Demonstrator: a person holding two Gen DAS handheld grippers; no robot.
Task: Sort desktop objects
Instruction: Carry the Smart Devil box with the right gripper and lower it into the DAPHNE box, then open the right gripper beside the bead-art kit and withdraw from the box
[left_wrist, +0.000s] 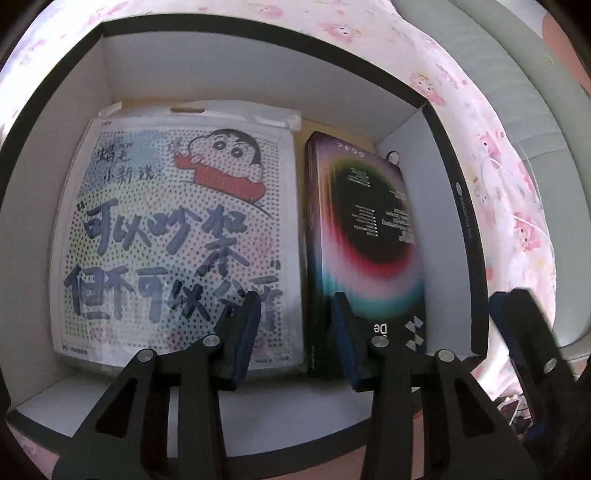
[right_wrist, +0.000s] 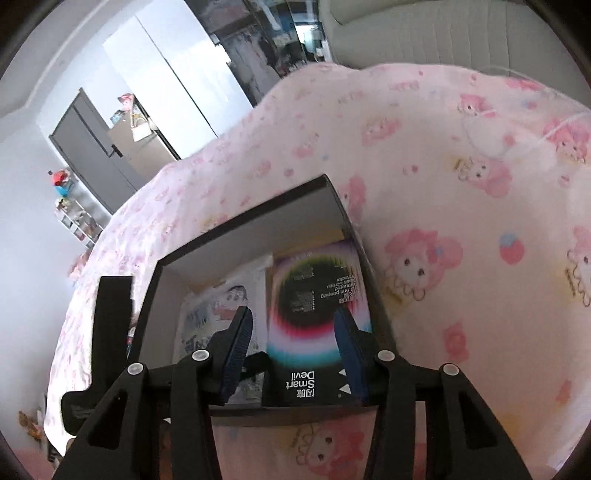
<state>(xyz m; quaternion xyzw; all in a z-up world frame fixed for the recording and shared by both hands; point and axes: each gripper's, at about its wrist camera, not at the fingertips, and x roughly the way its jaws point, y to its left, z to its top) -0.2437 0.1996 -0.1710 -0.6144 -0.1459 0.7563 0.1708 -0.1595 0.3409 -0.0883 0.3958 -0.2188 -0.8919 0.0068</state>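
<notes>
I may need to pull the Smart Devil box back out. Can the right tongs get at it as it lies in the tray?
Probably yes. The right tongs are open, straddling the Smart Devil box. Nothing lies on it. The cartoon sheet and tray wall flank it closely, so finger room looks tight.

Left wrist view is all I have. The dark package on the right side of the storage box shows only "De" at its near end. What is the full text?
Observer: The right wrist view reads "Smart Devil" on that screen protector package.
Operator: Is the right gripper open?
Observer: Yes, the right gripper is open, its jaws wide apart.
Operator: What lies past the bedding behind the box?
Observer: A grey door in a white wall.
</notes>
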